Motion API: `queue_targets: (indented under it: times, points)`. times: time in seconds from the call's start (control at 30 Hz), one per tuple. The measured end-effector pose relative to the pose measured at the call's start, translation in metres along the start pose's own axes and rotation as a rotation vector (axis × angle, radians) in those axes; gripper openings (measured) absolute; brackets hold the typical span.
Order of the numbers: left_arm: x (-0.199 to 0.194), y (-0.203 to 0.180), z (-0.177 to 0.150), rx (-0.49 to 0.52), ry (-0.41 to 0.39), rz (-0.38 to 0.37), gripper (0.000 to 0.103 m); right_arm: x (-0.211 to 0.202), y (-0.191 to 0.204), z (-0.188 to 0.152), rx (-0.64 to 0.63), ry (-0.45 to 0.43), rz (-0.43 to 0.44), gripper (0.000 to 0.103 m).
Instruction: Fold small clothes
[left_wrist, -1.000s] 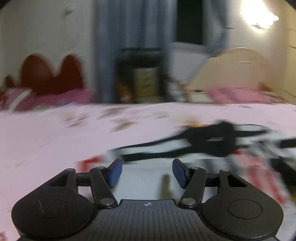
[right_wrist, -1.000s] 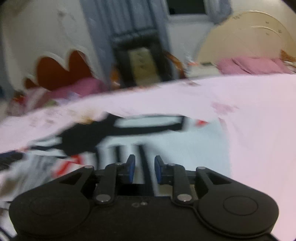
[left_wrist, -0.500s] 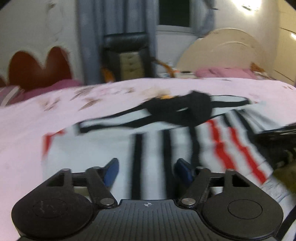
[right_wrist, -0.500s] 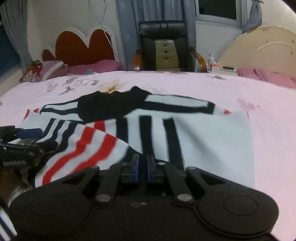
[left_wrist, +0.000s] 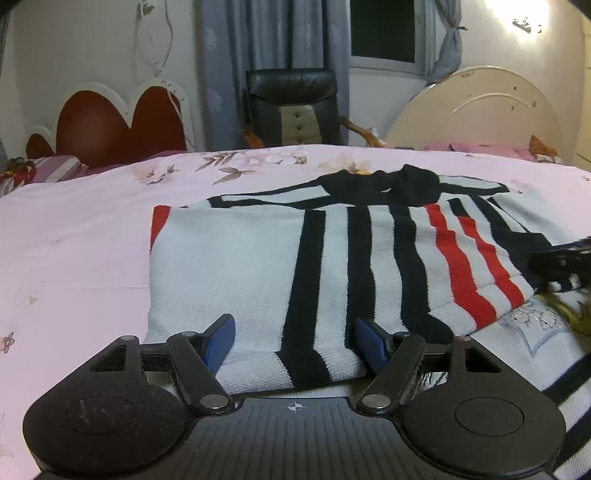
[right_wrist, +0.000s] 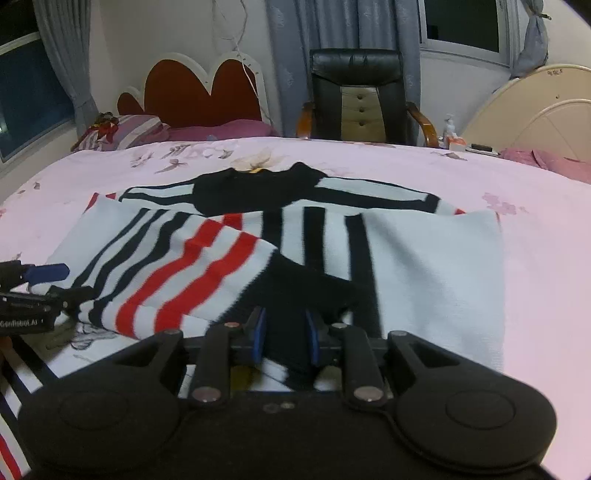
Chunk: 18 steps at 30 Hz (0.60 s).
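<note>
Striped sweater (left_wrist: 258, 266) lies spread on the pink bedsheet (left_wrist: 74, 240), black collar at 12 o'clock. Left gripper (left_wrist: 295, 338) is released, its 2 fingers straddling the near hem. Right gripper (right_wrist: 284, 334) has just been opening, black fabric between its pads; whether they press it, I cannot tell.

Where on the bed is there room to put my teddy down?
Free: pink sheet left of the striped sweater, and the sheet between the sweater and the black chair. Crowded: the near edge, where both hand-held grippers work.

Two low, close wrist views across the same striped sweater (left_wrist: 229, 266) toward the chair (right_wrist: 356, 96).
</note>
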<state>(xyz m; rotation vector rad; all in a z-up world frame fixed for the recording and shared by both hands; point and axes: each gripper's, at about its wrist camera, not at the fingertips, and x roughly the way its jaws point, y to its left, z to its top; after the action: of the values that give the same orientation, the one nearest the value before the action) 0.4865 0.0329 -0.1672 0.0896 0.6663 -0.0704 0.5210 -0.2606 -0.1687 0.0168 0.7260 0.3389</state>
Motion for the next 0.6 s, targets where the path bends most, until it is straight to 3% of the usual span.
queue_targets:
  times: [0.4,0.6]
  points:
    - [-0.002,-0.006,-0.003,0.011,-0.01,0.031,0.074,0.001,-0.001,-0.004,0.005,-0.014,-0.004,0.021]
    - [-0.004,-0.003,-0.004,0.026,-0.02,0.015,0.075,0.004,0.021,-0.005,-0.081,-0.02,-0.104,0.024]
